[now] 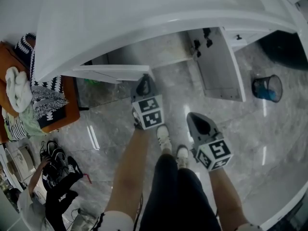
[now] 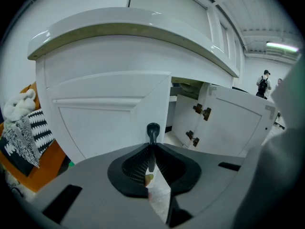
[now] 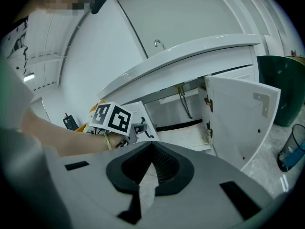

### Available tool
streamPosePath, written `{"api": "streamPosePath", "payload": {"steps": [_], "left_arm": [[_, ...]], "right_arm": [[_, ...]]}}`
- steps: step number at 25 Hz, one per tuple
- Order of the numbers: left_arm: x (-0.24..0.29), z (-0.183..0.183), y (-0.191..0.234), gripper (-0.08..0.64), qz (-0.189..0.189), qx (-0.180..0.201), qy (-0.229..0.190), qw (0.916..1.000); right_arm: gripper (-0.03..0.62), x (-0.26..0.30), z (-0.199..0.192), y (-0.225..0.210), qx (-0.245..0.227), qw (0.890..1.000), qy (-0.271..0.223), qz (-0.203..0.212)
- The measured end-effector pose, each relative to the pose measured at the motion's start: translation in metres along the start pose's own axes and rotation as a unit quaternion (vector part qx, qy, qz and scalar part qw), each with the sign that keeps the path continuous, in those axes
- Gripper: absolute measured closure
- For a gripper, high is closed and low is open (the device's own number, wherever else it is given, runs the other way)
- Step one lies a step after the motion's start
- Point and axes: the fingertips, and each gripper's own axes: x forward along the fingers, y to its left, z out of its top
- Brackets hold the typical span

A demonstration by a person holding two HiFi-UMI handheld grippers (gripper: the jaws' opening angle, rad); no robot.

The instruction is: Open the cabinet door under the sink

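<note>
Between the ribbed pads of my left gripper (image 2: 152,146) sits a small black round-headed knob (image 2: 153,129). The jaws are closed down to a narrow gap and clamp its stem, with the head poking out beyond the tips. The knob belongs to the white panelled left cabinet door (image 2: 102,113), which stands partly swung out from under the white sink counter (image 1: 144,13). Seen from my head camera, its top edge runs off toward 9 o'clock from the gripper.

My right gripper (image 3: 152,149) hangs back at about 4 o'clock from the left one, jaws pressed fully together with nothing in them.

Beyond, at 1 o'clock, the matching white right cabinet door (image 1: 219,64) is already swung wide, its dark hinges (image 2: 202,111) exposed. A blue mesh waste bin (image 1: 267,88) stands on the glossy grey marble floor (image 1: 250,143) at 3 o'clock.

I judge the door a light, stiff panel that will swing freely on its hinges. The knob looks smooth and small, so it may slip. I would keep the grip on the stem behind the head and pull along the door's arc, not straight back.
</note>
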Motion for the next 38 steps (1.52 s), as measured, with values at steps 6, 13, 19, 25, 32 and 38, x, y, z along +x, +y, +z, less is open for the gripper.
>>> {"api": "streamPosePath", "payload": {"steps": [6, 13, 19, 25, 32, 38], "left_arm": [[-0.01, -0.008, 0.002, 0.514, -0.002, -0.001, 0.0, 1.0], [-0.023, -0.017, 0.004, 0.514, -0.006, 0.0, -0.001, 1.0], [-0.035, -0.028, 0.008, 0.514, -0.004, -0.001, -0.002, 1.0], [-0.047, -0.038, 0.012, 0.514, -0.003, -0.011, -0.003, 0.9999], [-0.061, -0.049, 0.017, 0.514, -0.003, -0.009, -0.005, 0.9999], [-0.076, -0.061, 0.026, 0.514, 0.0, -0.009, -0.008, 0.9999]], "right_arm": [[0.584, -0.003, -0.002, 0.004, -0.007, 1.0, 0.004, 0.003], [0.584, -0.008, -0.005, 0.011, -0.013, 1.0, 0.005, 0.008], [0.584, -0.01, -0.01, 0.017, -0.018, 1.0, 0.008, 0.015], [0.584, -0.012, -0.014, 0.024, -0.027, 0.999, 0.008, 0.021], [0.584, -0.011, -0.018, 0.034, -0.03, 0.999, 0.013, 0.028], [0.584, -0.008, -0.022, 0.048, -0.038, 0.998, 0.015, 0.039]]}}
